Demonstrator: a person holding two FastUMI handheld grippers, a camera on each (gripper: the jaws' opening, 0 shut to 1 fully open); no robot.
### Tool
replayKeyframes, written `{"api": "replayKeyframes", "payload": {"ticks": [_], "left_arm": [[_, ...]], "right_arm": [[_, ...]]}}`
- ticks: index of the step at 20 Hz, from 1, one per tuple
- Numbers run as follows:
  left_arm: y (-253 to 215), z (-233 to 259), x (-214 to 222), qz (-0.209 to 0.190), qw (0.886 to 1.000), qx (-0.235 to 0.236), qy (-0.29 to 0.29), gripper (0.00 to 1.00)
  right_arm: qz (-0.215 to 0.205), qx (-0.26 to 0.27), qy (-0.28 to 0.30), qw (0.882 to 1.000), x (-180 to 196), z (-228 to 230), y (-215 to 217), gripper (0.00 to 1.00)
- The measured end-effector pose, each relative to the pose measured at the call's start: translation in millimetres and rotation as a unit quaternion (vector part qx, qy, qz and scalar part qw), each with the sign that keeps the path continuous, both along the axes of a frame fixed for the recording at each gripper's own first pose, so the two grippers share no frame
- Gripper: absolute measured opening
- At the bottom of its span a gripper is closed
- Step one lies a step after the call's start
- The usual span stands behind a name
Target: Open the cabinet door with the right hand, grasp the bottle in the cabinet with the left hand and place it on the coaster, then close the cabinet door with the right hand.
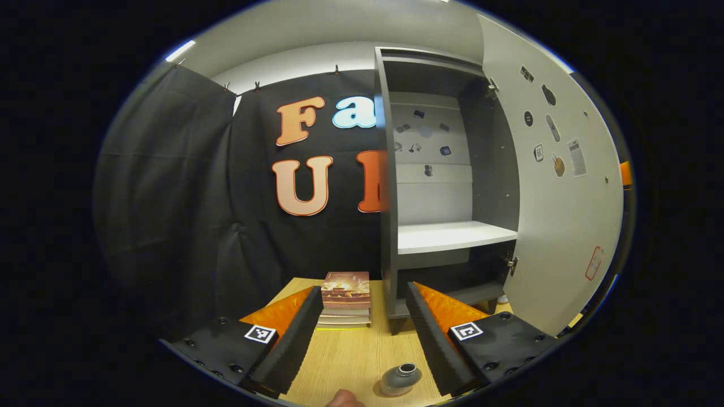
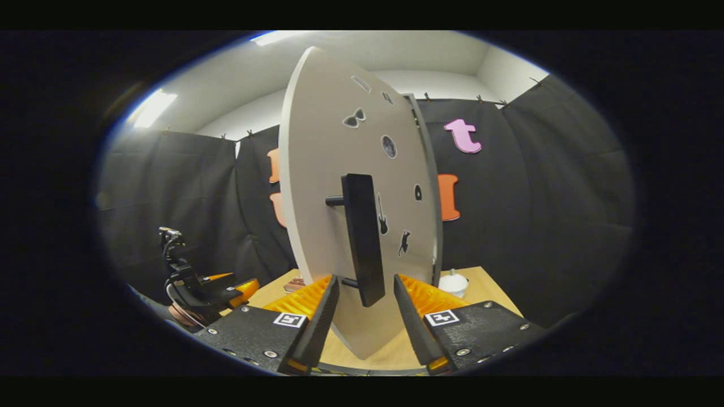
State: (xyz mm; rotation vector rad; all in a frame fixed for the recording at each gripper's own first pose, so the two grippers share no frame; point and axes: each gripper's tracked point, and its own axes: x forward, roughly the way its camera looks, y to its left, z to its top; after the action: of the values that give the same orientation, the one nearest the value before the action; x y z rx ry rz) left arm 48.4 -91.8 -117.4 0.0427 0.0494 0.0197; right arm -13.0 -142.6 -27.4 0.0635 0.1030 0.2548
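With cabinet door (image 1: pixel 554 181) swung wide, we judge opening done; bottle (image 1: pixel 399 379) stands on table (image 1: pixel 350 356) between spread left tool (image 1: pixel 362 328) fingers, released; right tool (image 2: pixel 365 299) straddles handle (image 2: pixel 362 237), unclamped; closing remains

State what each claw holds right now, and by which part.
Nothing is held. The left claw is open above the bottle; the right claw is open around the door handle without gripping it.

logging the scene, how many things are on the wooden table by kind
grey open-topped bottle: 1
grey cabinet with white door: 1
stack of books: 1
white lidded pot: 1
total: 4
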Motion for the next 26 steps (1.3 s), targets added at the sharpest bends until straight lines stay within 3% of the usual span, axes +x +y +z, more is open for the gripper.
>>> {"api": "replayKeyframes", "payload": {"ticks": [1, 3, 5, 9, 11, 18, 26], "left_arm": [[5.6, -0.6, 1.4, 0.005, 1.000, -0.002, 0.001, 0.96], [16.5, -1.9, 5.3, 0.016, 1.000, -0.003, 0.002, 0.96], [26.6, -3.6, 9.6, 0.026, 1.000, -0.005, 0.003, 0.95], [45.5, -10.0, 21.5, 0.042, 0.999, -0.006, 0.010, 0.95], [53.3, -16.7, 18.6, 0.048, 0.999, -0.005, 0.010, 0.95], [79.8, -15.1, 43.5, 0.063, 0.998, -0.004, 0.004, 0.95], [105.0, -20.1, 70.6, 0.067, 0.997, -0.022, 0.007, 0.95]], "right_arm": [[0.009, 0.004, 0.001, 1.000, 3.7, -0.2, 8.4, 0.58], [0.023, 0.008, 0.003, 1.000, 11.7, -2.3, 23.2, 0.60], [0.029, 0.008, 0.004, 1.000, 22.3, -7.2, 32.4, 0.73], [0.041, 0.000, 0.001, 0.999, 28.8, -5.8, 37.8, 0.70], [0.047, -0.004, 0.000, 0.999, 34.5, -7.3, 42.0, 0.75], [0.067, -0.003, 0.002, 0.998, 56.6, -11.0, 61.8, 0.80], [0.056, -0.005, 0.001, 0.998, 81.9, -13.4, 87.0, 0.83]]}}
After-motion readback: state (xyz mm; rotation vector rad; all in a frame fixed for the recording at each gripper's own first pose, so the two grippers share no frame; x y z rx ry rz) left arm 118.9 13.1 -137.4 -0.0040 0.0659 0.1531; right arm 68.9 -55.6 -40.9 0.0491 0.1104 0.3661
